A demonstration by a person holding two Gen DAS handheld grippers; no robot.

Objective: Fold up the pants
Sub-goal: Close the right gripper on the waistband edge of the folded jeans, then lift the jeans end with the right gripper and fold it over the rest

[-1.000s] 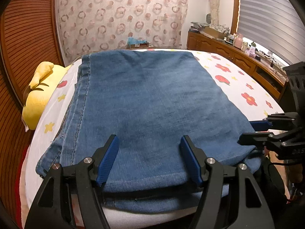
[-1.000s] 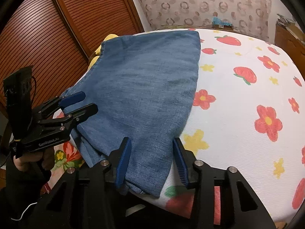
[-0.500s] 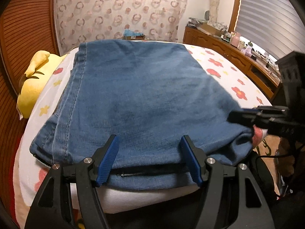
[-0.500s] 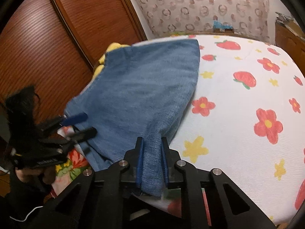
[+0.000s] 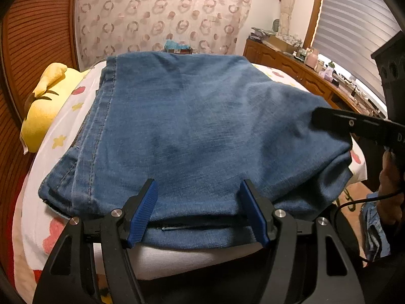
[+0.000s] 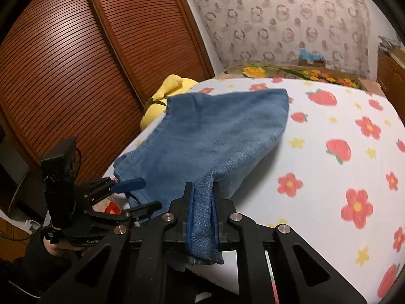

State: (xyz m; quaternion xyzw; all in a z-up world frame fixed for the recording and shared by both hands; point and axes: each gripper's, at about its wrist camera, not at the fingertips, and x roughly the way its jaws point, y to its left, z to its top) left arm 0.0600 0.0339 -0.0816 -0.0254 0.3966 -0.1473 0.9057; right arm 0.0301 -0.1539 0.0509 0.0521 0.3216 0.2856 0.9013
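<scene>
Folded blue denim pants (image 5: 202, 131) lie on the bed, their near edge at the bed's front. My left gripper (image 5: 200, 210) is open, its blue pads on either side of the near edge of the pants, not closed on it. My right gripper (image 6: 201, 210) is shut on the near right corner of the pants (image 6: 202, 136) and holds it lifted off the sheet. The right gripper shows at the right in the left wrist view (image 5: 354, 124), and the left gripper shows at the left in the right wrist view (image 6: 131, 195).
The bed has a white sheet with red flowers and strawberries (image 6: 329, 152). A yellow plush toy (image 5: 48, 106) lies at the left beside the pants. Brown slatted doors (image 6: 76, 76) stand to the left. A wooden dresser (image 5: 291, 68) with clutter runs along the right.
My right gripper has shut on the near right corner of the pants and raised it. The pants have bunched toward the near side. My left gripper stays open at the near edge.
</scene>
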